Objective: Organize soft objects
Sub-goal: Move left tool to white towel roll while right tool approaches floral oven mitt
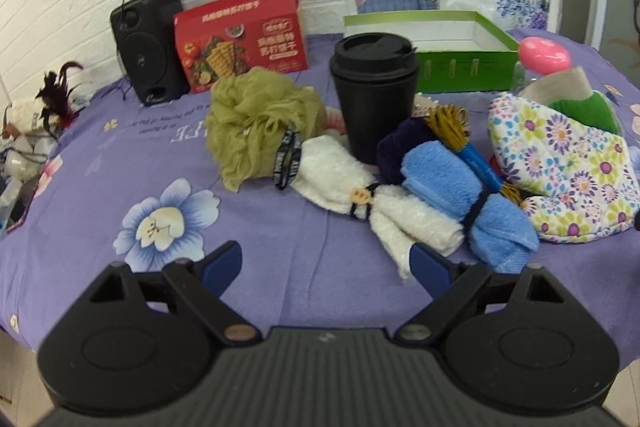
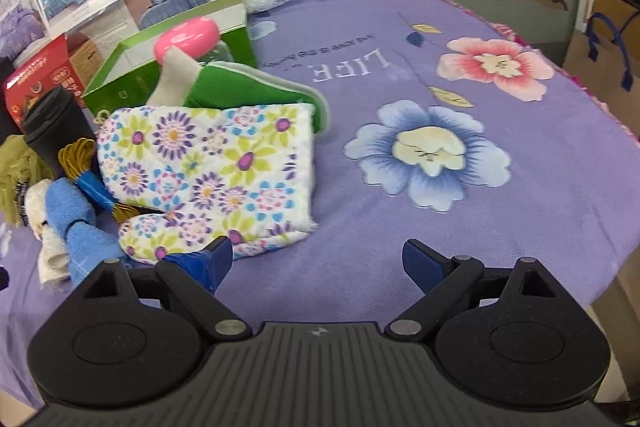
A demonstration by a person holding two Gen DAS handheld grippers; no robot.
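Left hand-held gripper (image 1: 326, 267): fingers spread wide apart, nothing between them, hovering over the near part of the surface (image 1: 120, 155), which carries a purple floral cloth. Its right fingertip sits just in front of the near end of the white towel roll (image 1: 360, 195).

Right hand-held gripper (image 2: 318, 263): fingers likewise wide apart and empty, over bare purple cloth. Its left fingertip overlaps the near edge of the floral oven mitt (image 2: 216, 171) in this view; contact cannot be confirmed.

Soft items cluster mid-surface. Left to right in the left wrist view: olive mesh bath puff (image 1: 256, 123), white towel roll bound with a black band, blue towel roll (image 1: 460, 195) touching it, floral oven mitt at the right. A green cloth item (image 2: 248, 95) lies behind the mitt, partly under it.

A black lidded cup (image 1: 374, 91) stands upright behind the towels. A yellow thread skein with blue wrapper (image 1: 464, 139) lies between cup and mitt. Far side: open green box (image 1: 440, 59), red carton (image 1: 240, 39), black speaker (image 1: 148, 47). A pink object (image 1: 544, 55) is by the box; type unclear.
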